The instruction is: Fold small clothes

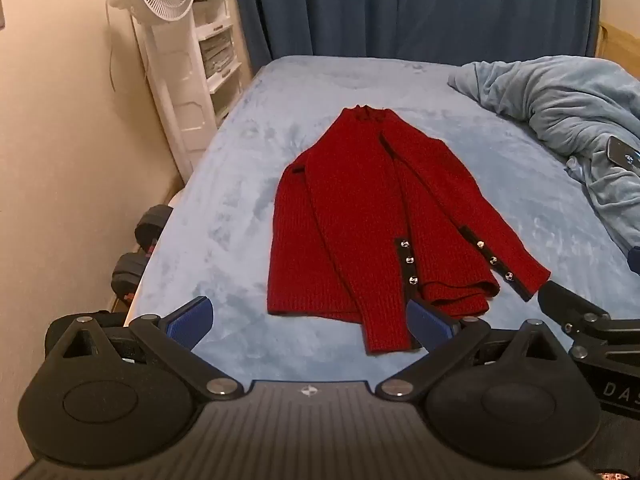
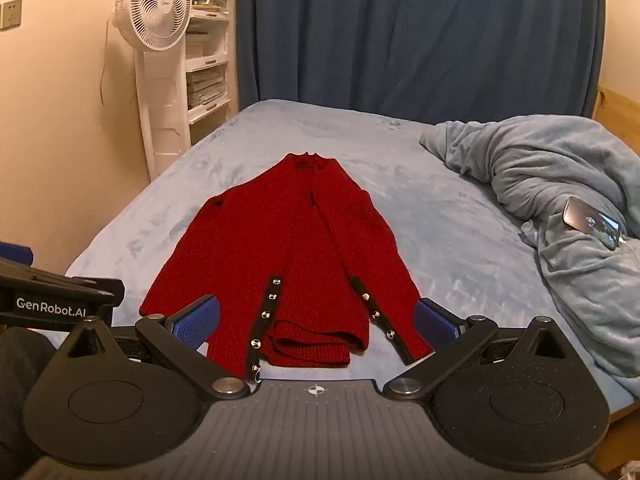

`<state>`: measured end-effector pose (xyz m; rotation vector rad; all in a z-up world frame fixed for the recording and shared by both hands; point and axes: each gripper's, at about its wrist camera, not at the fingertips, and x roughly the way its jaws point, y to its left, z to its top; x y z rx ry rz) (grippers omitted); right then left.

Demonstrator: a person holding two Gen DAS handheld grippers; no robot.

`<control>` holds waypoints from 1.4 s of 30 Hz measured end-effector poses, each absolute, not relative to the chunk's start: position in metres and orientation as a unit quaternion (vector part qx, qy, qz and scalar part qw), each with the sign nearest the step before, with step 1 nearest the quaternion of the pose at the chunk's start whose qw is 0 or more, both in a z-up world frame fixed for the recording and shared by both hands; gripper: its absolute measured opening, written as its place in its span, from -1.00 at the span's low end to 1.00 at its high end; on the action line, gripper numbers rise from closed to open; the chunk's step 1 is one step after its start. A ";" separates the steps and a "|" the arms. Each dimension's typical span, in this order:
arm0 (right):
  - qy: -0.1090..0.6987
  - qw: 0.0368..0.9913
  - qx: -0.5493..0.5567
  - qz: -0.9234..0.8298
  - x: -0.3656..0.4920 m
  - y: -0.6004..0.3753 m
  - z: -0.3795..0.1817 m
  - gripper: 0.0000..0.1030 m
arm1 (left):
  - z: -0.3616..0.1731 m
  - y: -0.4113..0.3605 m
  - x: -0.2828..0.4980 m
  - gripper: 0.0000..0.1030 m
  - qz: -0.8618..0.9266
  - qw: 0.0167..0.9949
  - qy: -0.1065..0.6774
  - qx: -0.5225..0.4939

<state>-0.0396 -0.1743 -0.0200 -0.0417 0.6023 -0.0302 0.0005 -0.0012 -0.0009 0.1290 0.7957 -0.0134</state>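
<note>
A small red knit sweater (image 1: 360, 216) lies flat on the blue bed (image 1: 224, 216), both sleeves folded in over the body, their black buttoned cuffs toward me. My left gripper (image 1: 310, 322) is open and empty, just short of the sweater's hem, its right finger over the near cuff. In the right wrist view the sweater (image 2: 280, 264) lies straight ahead. My right gripper (image 2: 318, 322) is open and empty, hovering over the hem, one blue pad beside each cuff. The right gripper also shows at the right edge of the left wrist view (image 1: 560, 300).
A crumpled grey-blue blanket (image 2: 560, 208) with a phone (image 2: 592, 222) on it lies at the right of the bed. A white fan (image 2: 154, 12) and shelves stand at the left wall. Dumbbells (image 1: 140, 248) lie on the floor at the bed's left. A dark blue curtain (image 2: 400, 32) hangs behind.
</note>
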 end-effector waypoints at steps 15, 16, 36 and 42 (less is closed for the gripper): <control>0.296 0.954 -0.036 -0.026 -0.045 -0.173 -0.016 0.98 | 0.004 -0.003 -0.001 0.99 -0.012 0.918 0.393 0.056; 0.297 0.954 -0.036 -0.026 -0.044 -0.173 -0.017 0.98 | 0.003 -0.003 -0.001 0.99 -0.012 0.918 0.393 0.057; 0.300 0.953 -0.039 -0.027 -0.042 -0.171 -0.020 0.98 | 0.001 -0.003 -0.002 0.99 -0.013 0.918 0.391 0.061; 0.300 0.953 -0.040 -0.027 -0.042 -0.171 -0.020 0.98 | 0.001 -0.003 -0.002 0.99 -0.012 0.918 0.391 0.060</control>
